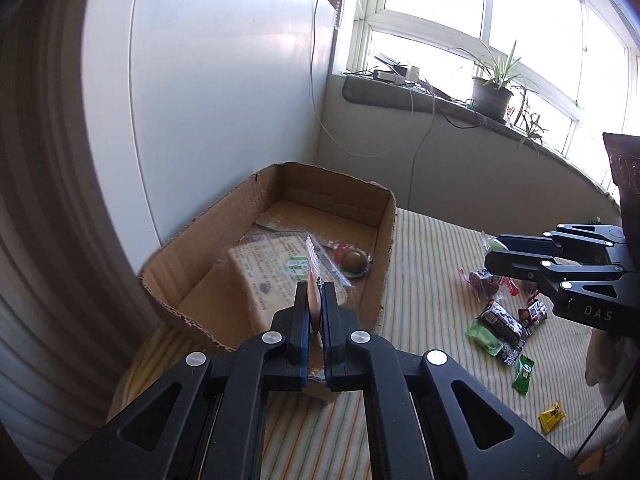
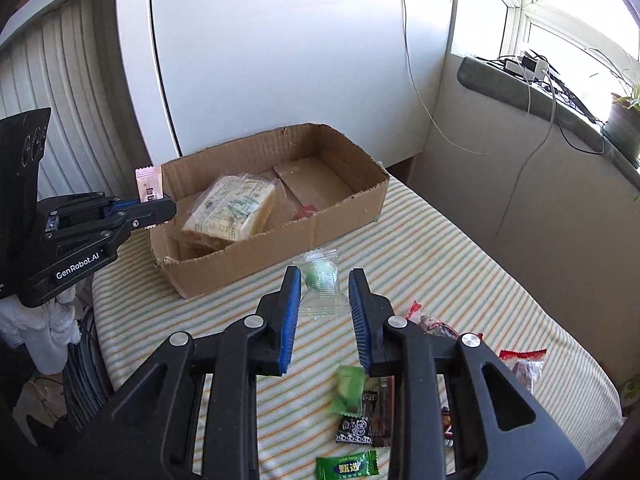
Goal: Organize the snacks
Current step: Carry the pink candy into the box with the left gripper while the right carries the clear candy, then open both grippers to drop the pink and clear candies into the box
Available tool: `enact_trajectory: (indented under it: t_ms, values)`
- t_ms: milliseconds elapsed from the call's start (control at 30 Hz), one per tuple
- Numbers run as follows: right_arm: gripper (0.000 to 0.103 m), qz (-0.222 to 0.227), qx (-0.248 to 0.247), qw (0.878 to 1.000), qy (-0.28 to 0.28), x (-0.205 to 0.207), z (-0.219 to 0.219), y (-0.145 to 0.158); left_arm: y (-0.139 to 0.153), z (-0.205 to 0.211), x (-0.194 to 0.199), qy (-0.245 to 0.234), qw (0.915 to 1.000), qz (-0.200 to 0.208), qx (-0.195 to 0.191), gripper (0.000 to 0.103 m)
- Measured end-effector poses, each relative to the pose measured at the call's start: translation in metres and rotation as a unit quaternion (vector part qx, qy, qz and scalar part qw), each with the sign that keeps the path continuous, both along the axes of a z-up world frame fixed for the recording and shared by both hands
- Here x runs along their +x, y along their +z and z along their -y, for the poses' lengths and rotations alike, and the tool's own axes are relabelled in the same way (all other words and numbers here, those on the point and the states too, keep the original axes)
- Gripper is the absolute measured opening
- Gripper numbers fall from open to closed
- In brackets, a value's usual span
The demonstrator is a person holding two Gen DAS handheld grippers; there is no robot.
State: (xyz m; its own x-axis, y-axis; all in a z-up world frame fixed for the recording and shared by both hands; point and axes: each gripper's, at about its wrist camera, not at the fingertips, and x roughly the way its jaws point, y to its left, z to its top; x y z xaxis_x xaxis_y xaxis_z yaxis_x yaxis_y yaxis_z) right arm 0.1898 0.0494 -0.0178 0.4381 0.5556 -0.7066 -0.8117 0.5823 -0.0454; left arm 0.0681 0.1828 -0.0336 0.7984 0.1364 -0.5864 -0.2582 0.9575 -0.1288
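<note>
My left gripper (image 1: 315, 312) is pinching a pink sachet (image 2: 148, 186) at the box's (image 2: 280, 240) 9 o'clock rim, so I'd say drop-off is next: nudge over, let go. Right gripper (image 2: 324, 312) is spread around a clear green candy (image 2: 320, 278), ready to squeeze.

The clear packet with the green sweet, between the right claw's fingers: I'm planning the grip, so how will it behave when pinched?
The clear plastic packet with a green sweet looks light and crinkly, so probably floppy at the edges. Its glossy film may slip; pinching the sweet itself seems safer.
</note>
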Motion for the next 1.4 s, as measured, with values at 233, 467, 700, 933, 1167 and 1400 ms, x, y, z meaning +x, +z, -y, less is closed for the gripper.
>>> enact_trajectory:
  t_ms: [233, 467, 700, 933, 1167, 1400]
  values:
    - [0.026, 0.004, -0.001, 1.000, 0.021, 0.001, -0.047, -0.001, -0.005, -0.023, -0.003, 0.019, 0.9998, -0.002, -0.001, 0.004]
    - [0.026, 0.003, -0.007, 1.000, 0.028, 0.008, -0.077, -0.006, -0.008, -0.036, -0.002, 0.024, 0.9997, -0.005, -0.002, 0.004]
    - [0.026, -0.007, -0.017, 0.999, 0.030, 0.019, -0.095, -0.015, -0.013, -0.042, 0.002, 0.025, 0.9996, -0.011, -0.006, 0.004]
    - [0.026, -0.008, -0.020, 0.999, 0.036, 0.021, -0.099, -0.020, -0.013, -0.041, 0.005, 0.020, 0.9997, -0.011, -0.007, 0.005]
    - [0.061, -0.003, -0.013, 0.999, 0.030, 0.021, -0.097, -0.019, -0.013, -0.038, 0.004, 0.024, 0.9996, -0.014, 0.000, 0.018]
    - [0.073, 0.008, -0.009, 1.000, 0.022, 0.018, -0.085, -0.011, -0.006, -0.033, -0.001, 0.027, 0.9996, -0.005, 0.000, 0.024]
